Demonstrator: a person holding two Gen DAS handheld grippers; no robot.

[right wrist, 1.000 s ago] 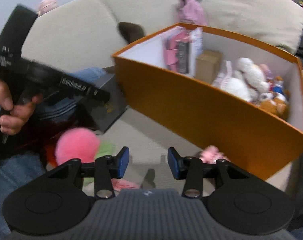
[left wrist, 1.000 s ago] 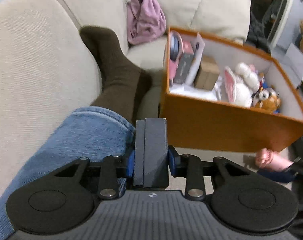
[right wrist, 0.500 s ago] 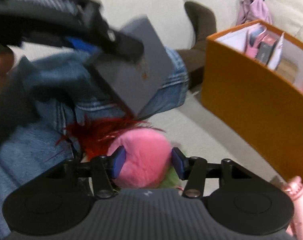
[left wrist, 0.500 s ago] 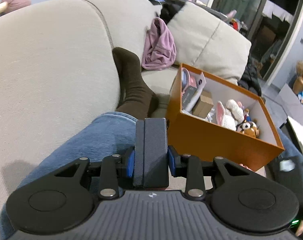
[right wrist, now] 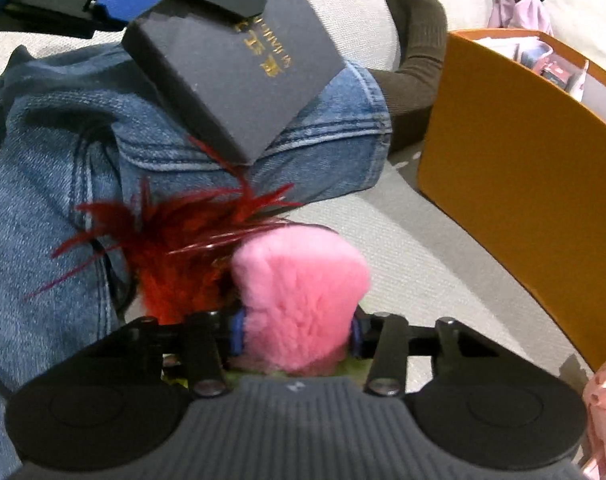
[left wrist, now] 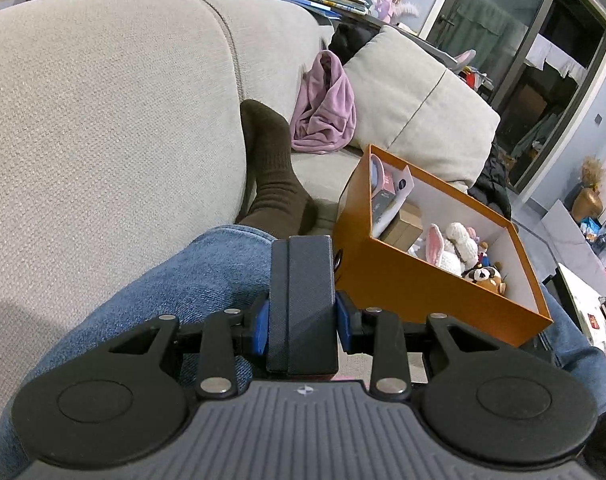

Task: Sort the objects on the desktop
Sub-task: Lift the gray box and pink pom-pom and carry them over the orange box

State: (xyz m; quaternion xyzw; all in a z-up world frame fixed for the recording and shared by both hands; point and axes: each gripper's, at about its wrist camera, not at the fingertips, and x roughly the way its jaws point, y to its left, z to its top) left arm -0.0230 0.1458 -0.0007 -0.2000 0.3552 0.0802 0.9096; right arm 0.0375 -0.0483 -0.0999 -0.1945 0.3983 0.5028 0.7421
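A: Where is the dark box (left wrist: 302, 304)?
B: The left gripper (left wrist: 302, 320) squeezes it, up over the knee, left of the orange box (left wrist: 431, 284)

A: And the pink puff (right wrist: 299, 304)?
B: The right gripper (right wrist: 297, 332) pinches it, also left of the orange box, low on the sofa (right wrist: 403, 240)

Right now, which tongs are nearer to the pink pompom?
Right. The right tongs are closed around the pink pompom, pressing it from both sides. The left tongs are above it, gripping the dark box.
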